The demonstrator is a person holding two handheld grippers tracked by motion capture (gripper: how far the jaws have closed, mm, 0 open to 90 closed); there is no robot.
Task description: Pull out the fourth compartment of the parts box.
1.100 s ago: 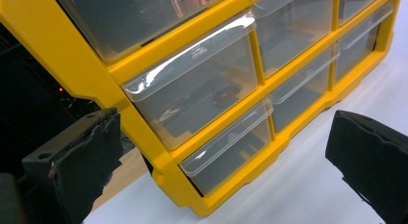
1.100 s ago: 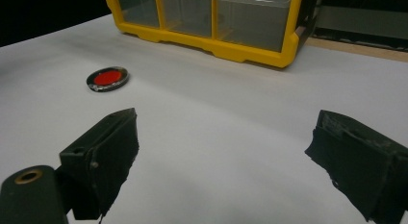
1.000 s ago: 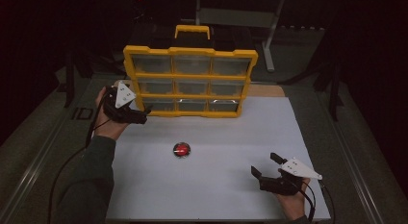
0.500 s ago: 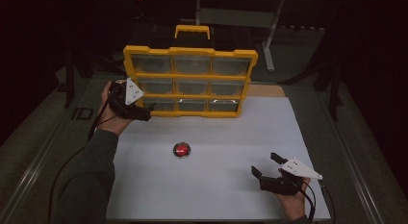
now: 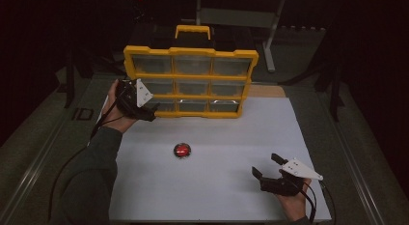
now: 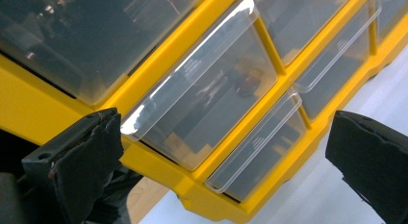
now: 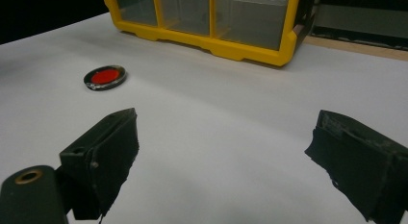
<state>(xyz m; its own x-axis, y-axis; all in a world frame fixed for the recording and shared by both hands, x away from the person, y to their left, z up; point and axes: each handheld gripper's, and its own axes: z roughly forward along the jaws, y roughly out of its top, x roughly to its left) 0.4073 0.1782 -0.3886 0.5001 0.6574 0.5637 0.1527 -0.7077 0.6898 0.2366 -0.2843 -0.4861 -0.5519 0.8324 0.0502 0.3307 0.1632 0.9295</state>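
A yellow organizer (image 5: 190, 97) with several clear drawers stands upright at the back of the white sheet. My left gripper (image 5: 148, 111) is at its lower left corner, open, with nothing between the jaws. In the left gripper view, the left gripper (image 6: 226, 128) faces a clear drawer (image 6: 207, 99) from close up. A small round red disc (image 5: 183, 149) with a dark rim lies flat mid-sheet. My right gripper (image 5: 264, 164) rests open near the front right. In the right gripper view, the right gripper (image 7: 223, 132) points toward the disc (image 7: 105, 76) and the organizer (image 7: 250, 48).
The white sheet (image 5: 217, 138) covers a table with raised grey side rails (image 5: 357, 157). A bare wooden strip (image 5: 267, 91) shows right of the organizer. Dark stands and a bench frame (image 5: 270, 36) sit behind the table. Cables trail from both grippers.
My left gripper has moved right, closer to the organizer's lower left drawers. The right gripper and the red disc have stayed where they were.
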